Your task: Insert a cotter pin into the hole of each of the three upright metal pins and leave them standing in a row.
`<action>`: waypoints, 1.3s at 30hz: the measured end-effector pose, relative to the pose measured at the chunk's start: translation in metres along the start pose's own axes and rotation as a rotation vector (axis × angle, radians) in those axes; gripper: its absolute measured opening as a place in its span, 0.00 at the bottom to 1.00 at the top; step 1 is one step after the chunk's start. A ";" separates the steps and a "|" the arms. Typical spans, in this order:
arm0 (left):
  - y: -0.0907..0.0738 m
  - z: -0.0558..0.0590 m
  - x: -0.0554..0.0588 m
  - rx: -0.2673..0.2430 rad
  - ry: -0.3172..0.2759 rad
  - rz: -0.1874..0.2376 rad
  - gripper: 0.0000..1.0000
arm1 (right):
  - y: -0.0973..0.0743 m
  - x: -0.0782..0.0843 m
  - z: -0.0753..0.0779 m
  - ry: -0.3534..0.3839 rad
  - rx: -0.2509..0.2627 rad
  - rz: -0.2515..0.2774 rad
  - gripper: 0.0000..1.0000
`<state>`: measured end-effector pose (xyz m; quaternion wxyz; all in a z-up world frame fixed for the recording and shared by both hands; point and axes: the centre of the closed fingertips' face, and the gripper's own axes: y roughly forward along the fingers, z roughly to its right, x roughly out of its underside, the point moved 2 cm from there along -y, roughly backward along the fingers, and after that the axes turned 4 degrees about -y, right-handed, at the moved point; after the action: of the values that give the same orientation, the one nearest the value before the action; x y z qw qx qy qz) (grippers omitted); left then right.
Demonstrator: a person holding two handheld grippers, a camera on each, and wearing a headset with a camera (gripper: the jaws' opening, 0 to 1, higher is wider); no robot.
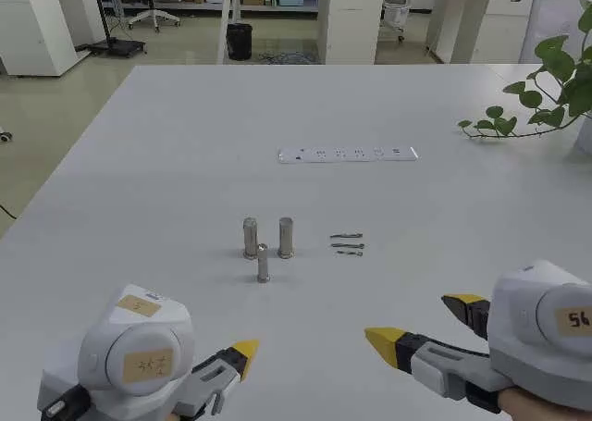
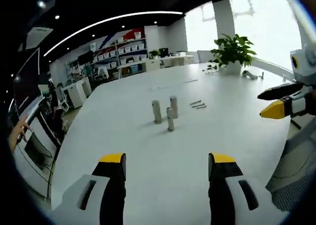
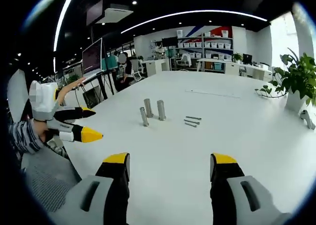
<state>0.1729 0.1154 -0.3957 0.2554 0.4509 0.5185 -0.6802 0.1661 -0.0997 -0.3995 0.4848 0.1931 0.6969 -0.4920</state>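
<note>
So, nearest to me are both grippers, held low over the near edge of the white table [image 1: 139, 208]. The left gripper [image 2: 168, 160] has its yellow-tipped jaws spread wide with nothing between them, just bare tabletop. The right gripper [image 1: 424, 321] is the same: jaws wide apart and holding nothing. Each one pokes into the other's gripper view from the side, and they're well apart from each other.

Further out, around mid-table, the three metal pins are all standing upright. The short pin [image 1: 263, 263] is nearest. Just behind it, the left pin [image 1: 250, 238] and the right pin [image 1: 286, 238] stand side by side. That makes a little triangle rather than a row, and they're close together but don't seem to touch.

To the right of the pins, a small gap away, the three cotters [image 1: 348, 245] lie flat on the table. They're stacked one behind another, roughly parallel, and none is in a pin yet. They're too small to make out any detail.

Past those, a white power strip [image 1: 348, 154] lies flat across the table. A leafy plant [image 1: 555, 79] sits at the far right edge. Beyond the table there's office floor with white cabinets [image 1: 350, 18], a chair [image 1: 153, 0] and a dark bin [image 1: 239, 42].
</note>
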 end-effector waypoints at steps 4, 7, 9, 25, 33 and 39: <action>0.000 -0.001 0.001 0.000 -0.004 -0.002 0.69 | 0.000 0.000 0.000 -0.005 -0.001 -0.002 0.65; 0.000 -0.001 0.001 0.002 -0.001 -0.004 0.69 | 0.000 0.000 -0.001 -0.002 -0.002 0.000 0.65; 0.000 -0.001 0.001 0.003 -0.002 -0.003 0.69 | 0.000 0.001 -0.001 -0.002 -0.002 -0.004 0.65; 0.002 -0.002 0.000 0.011 -0.003 -0.002 0.66 | -0.001 0.002 -0.003 -0.002 -0.005 -0.015 0.65; 0.003 -0.002 0.000 0.015 -0.001 -0.003 0.65 | -0.002 -0.001 -0.001 -0.002 0.000 -0.007 0.65; 0.003 -0.001 0.001 0.019 0.001 -0.001 0.64 | -0.003 -0.001 0.000 0.002 0.003 -0.002 0.65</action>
<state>0.1759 0.1157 -0.3979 0.2506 0.4535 0.5121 -0.6850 0.1649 -0.1010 -0.3970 0.4832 0.1937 0.6970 -0.4932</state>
